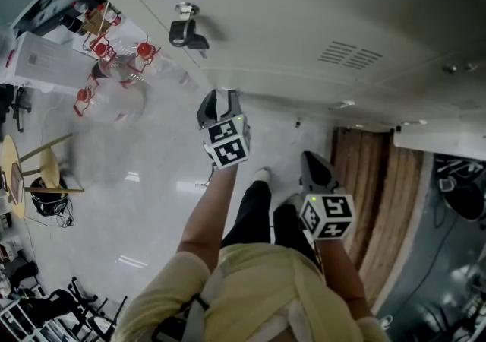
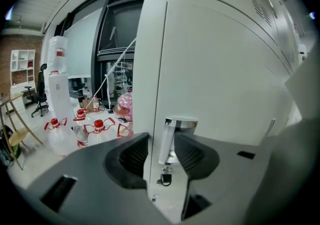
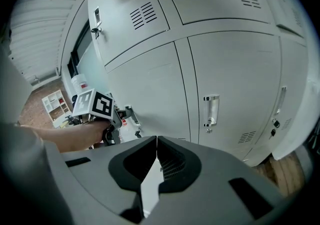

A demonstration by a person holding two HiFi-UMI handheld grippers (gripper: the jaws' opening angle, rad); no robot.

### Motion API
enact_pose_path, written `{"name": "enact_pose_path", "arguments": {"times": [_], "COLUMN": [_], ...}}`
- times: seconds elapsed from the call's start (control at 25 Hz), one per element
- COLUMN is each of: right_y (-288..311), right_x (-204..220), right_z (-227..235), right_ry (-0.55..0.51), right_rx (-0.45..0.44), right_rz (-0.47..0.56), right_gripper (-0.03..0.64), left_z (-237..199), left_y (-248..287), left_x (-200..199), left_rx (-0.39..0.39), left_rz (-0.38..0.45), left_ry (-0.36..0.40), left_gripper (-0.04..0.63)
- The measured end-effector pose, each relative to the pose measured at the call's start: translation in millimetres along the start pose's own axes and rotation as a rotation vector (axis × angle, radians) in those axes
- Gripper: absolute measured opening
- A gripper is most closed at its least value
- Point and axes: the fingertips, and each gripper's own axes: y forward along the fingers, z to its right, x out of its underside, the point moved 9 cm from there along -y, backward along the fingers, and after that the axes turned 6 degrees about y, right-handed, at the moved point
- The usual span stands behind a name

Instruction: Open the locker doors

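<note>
Dark ribbed fingers (image 2: 132, 154) of the left gripper (image 2: 162, 153) fill the six o'clock half of its own view, released and standing wide on either side of the chrome handle (image 2: 166, 141) of a white locker door (image 2: 225, 84). The left pad is clear of the metal, the right pad lies just beside it, and nothing is clamped yet. This handle is a slim bar with its long axis upright, running from twelve to six along the door's nine o'clock edge, capped at the top and with a small hasp (image 2: 165, 179) hanging just below. The hinge therefore probably sits toward three o'clock. To do this step well, I would close the fingers squarely on the bar's middle, not on its cap, then draw it out along the door's arc, letting the wrist turn with it, since polished metal may slip under a straight tug. The right gripper (image 3: 156, 145) hangs back at four o'clock in the head view, its fingers clenched together on nothing, facing lower doors where a second handle (image 3: 211, 111) waits
</note>
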Motion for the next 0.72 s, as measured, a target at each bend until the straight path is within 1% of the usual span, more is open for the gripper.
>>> {"name": "enact_pose_path", "arguments": {"times": [0.36, 0.56, 0.72], "right_y": [-11.5, -23.4, -32.4], "right_x": [1.8, 0.2, 0.4], "right_z": [8.0, 19.8, 30.3], "right_ry": [-0.011, -0.016, -0.011], "right_rx": [-0.015, -0.004, 0.002], "right_rz": [0.002, 0.013, 0.023], "right_gripper": [0.005, 0.005, 0.005], "left_z": [-1.0, -2.0, -0.8], "left_y": [-2.5, -10.8, -20.5], "left_x": [-1.1, 0.6, 8.3], "left_rx": [0.022, 0.014, 0.013], "left_rz": [-0.025, -0.028, -0.030], "left_ry": [-0.040, -0.004, 0.011], "left_gripper": [0.149, 0.149, 0.149]}}
